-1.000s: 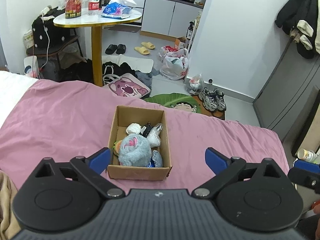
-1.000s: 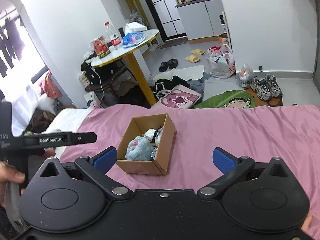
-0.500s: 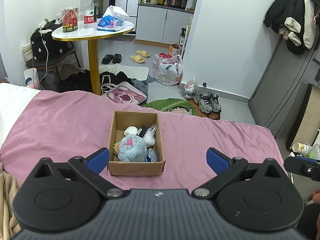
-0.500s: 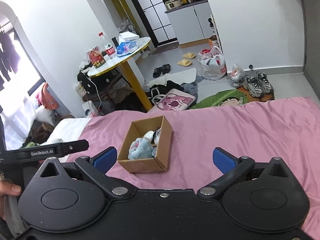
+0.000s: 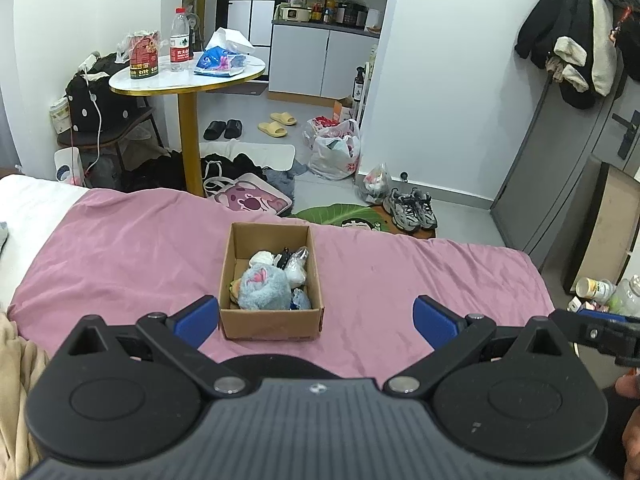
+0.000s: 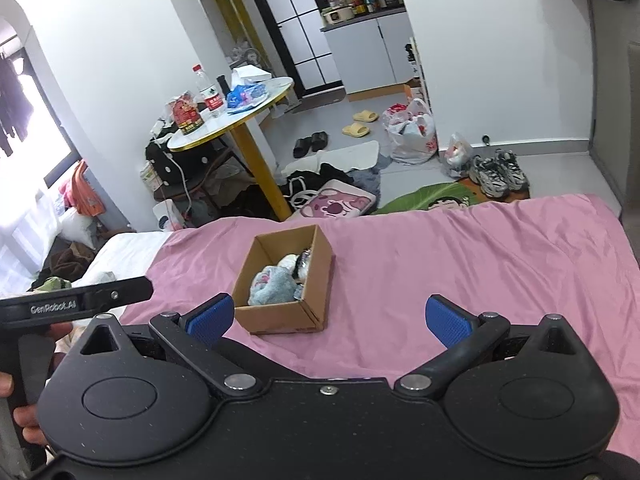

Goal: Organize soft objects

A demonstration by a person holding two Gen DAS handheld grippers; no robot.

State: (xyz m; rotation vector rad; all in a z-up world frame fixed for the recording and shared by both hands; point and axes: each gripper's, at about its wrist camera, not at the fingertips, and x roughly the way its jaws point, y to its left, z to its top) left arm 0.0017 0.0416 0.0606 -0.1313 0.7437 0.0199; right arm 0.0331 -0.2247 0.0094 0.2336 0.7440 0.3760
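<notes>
A cardboard box (image 5: 271, 280) sits in the middle of the left wrist frame on a pink bedspread (image 5: 120, 248). Inside it lie several soft things: a fluffy blue plush (image 5: 264, 286) at the near end, a white bundle (image 5: 261, 258) toward the far end, and a clear plastic bag (image 5: 298, 266) along the right wall. A few smaller items below them are too small to identify.

The left tool (image 5: 316, 318) hangs in the lower part of its frame with its blue pads spread wide and nothing between them. The right tool (image 6: 328, 316), low in its own view, is equally wide apart and empty; the box (image 6: 286, 280) lies just above and left of its centre.

No loose soft objects show on the bedspread around the box. Judging by that, the gathering looks essentially finished, with both tools held well clear of the box. Whether more items wait outside the frames cannot be told.
</notes>
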